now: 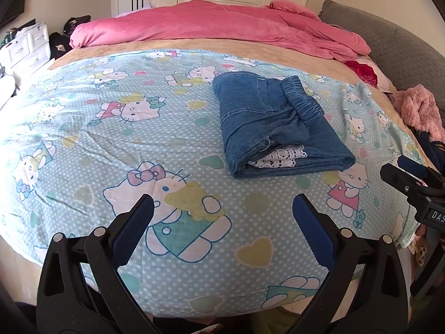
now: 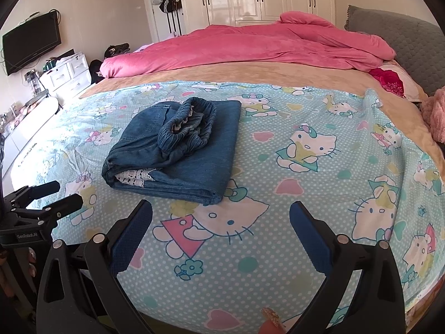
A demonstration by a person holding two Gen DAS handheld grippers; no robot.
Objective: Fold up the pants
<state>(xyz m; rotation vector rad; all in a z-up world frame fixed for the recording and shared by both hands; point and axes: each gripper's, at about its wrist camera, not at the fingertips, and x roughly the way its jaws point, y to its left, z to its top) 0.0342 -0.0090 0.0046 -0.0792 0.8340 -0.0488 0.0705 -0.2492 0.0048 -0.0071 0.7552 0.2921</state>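
The blue denim pants (image 1: 278, 128) lie folded into a compact bundle on the cartoon-cat sheet (image 1: 116, 144), elastic waistband on top and white lace trim showing at the near edge. In the right wrist view the same pants (image 2: 180, 150) sit left of centre. My left gripper (image 1: 224, 208) hovers open over the sheet, short of the pants and to their left, holding nothing. My right gripper (image 2: 221, 214) is open too, just near of the bundle's corner. Each gripper shows in the other's view: the right gripper (image 1: 403, 172) at the right edge, the left gripper (image 2: 59, 194) at the left edge.
A pink duvet (image 1: 222, 27) is heaped across the far side of the bed, with a grey headboard (image 1: 403, 44) at the right. A pink fluffy garment (image 1: 420, 108) lies at the right edge. White drawers (image 2: 66, 75) and a wall television (image 2: 30, 41) stand on the left.
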